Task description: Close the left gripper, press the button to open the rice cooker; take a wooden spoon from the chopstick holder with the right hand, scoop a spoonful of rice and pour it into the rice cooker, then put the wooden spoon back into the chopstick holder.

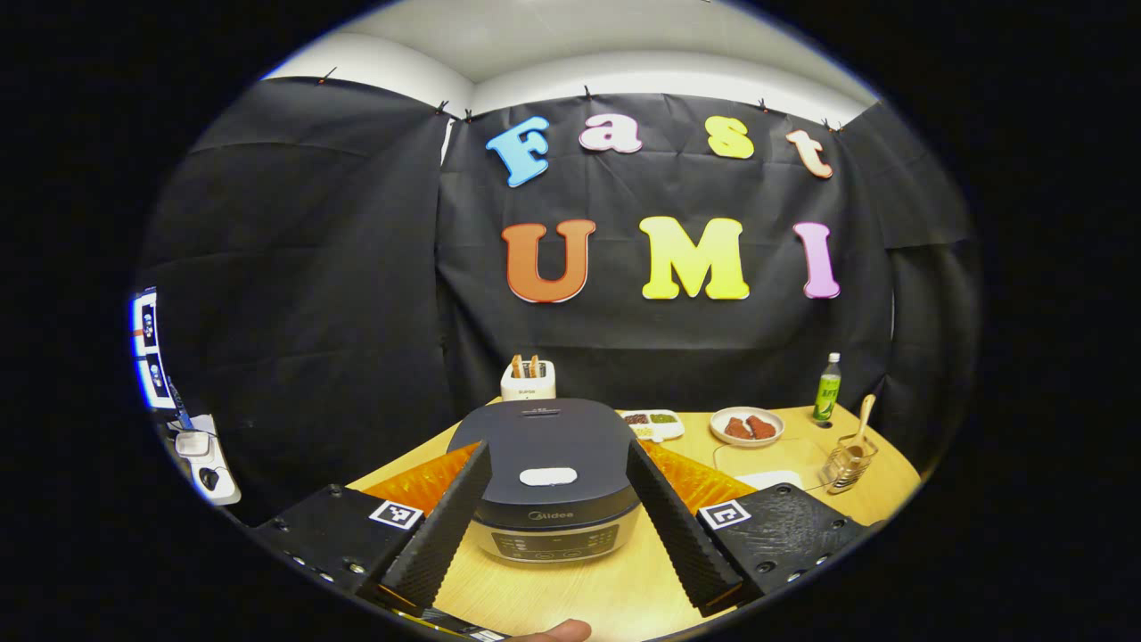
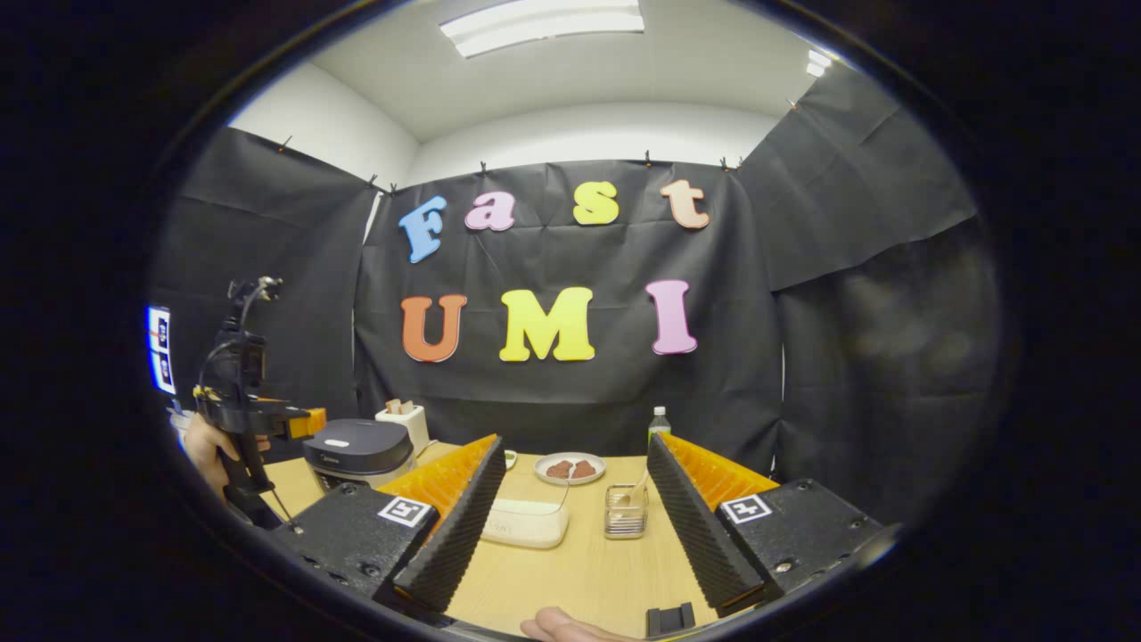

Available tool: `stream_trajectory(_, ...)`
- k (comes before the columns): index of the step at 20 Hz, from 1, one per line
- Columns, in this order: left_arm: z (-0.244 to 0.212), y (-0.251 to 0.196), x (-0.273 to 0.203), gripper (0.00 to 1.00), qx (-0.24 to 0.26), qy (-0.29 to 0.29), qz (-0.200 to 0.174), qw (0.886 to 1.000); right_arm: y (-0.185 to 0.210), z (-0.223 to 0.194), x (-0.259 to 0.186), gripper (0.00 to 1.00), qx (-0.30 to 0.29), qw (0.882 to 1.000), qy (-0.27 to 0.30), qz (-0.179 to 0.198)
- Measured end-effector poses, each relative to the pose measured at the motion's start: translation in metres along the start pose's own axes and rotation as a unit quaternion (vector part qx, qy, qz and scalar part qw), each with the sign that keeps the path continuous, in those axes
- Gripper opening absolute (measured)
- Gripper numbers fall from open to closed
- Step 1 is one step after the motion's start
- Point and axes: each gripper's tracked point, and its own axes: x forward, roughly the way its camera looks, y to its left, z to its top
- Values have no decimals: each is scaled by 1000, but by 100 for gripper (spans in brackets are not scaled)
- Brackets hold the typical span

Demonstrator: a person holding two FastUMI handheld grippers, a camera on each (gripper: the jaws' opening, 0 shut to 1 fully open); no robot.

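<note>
Lower centre of left gripper view: rice cooker [image 1: 544, 477], lid shut, framed by left gripper [image 1: 557, 517], spread wide. Risk: release button [image 1: 547, 476] straddled and missed unless fingers are closed first.

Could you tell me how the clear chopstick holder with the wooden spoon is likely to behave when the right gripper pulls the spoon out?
The chopstick holder looks small, see-through and probably light, so it may slide or tip on the smooth table. The wooden spoon leans against its rim, so a sideways pull could lever it over. The spoon itself looks rigid.
</note>
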Motion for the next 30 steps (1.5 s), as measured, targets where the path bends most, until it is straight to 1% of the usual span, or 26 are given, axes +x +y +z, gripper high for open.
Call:
stream_trajectory(2,5,-6,-24,97,-12,-4,-13,1000,2,1,-2,100,-5,1000,2,0)
stream_trajectory(7,15,-10,-77,97,-18,-19,-22,999,2,10,-6,99,-19,1000,-3,-12)
stream_trajectory(9,16,-6,-93,97,-12,-25,-17,999,-7,10,-6,100,-5,1000,4,-29)
stream_trajectory(11,26,-3,-108,97,-15,-44,-13,999,-5,8,-7,100,0,999,16,-28)
stream_trajectory(12,30,-7,-115,97,-21,-49,-21,998,-5,9,-7,100,-1,999,18,-26)
stream_trajectory(15,41,-17,-130,97,-27,-57,-32,998,-3,17,-12,100,-4,1000,20,-21)
stream_trajectory(17,52,-25,-137,96,-20,-73,-41,996,-4,25,-14,100,-2,1000,13,-21)
stream_trajectory(19,55,-35,-146,94,-12,-84,-51,995,-14,25,-14,100,8,999,19,-35)
stream_trajectory(21,60,-41,-155,94,-3,-98,-61,993,-16,31,-19,100,17,999,17,-33)
stream_trajectory(25,53,-48,-156,94,13,-101,-65,993,-24,41,-29,100,16,999,-2,-40)
stream_trajectory(30,57,-52,-159,94,36,-109,-64,991,-21,50,-41,100,6,999,-18,-33)
